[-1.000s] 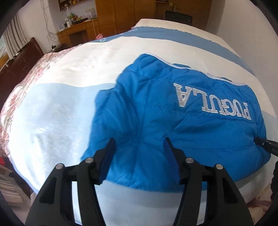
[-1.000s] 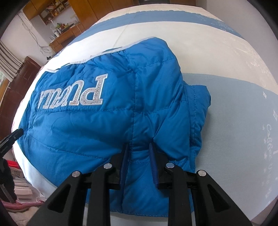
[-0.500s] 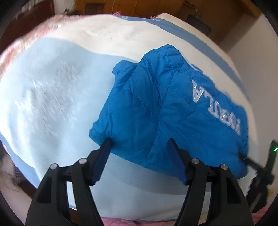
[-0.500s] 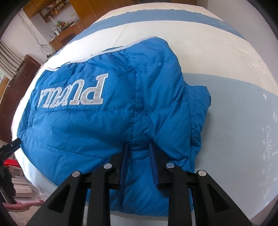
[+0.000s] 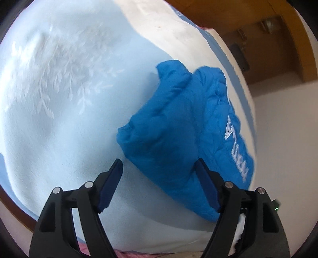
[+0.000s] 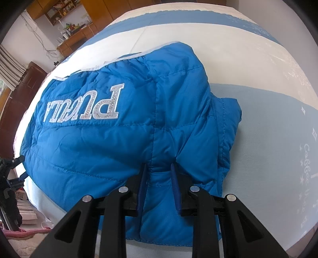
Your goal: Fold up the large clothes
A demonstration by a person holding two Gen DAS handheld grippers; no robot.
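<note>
A blue quilted puffer jacket with silver letters lies folded on the bed. My right gripper is shut on a pinch of the jacket's near edge. In the left wrist view the jacket lies at the right. My left gripper is open and empty, its jaws wide apart over the jacket's near corner and the light blue sheet. The left gripper also shows at the left edge of the right wrist view.
The bed has a light blue, white and darker blue striped cover. Wooden cabinets and a cluttered desk stand beyond the far end. A dark wooden piece stands at the left. The bed's near edge drops to the floor.
My left gripper has swung left and rolled, so the jacket now sits to its right. It stays open. My right gripper keeps its hold and has barely moved.
</note>
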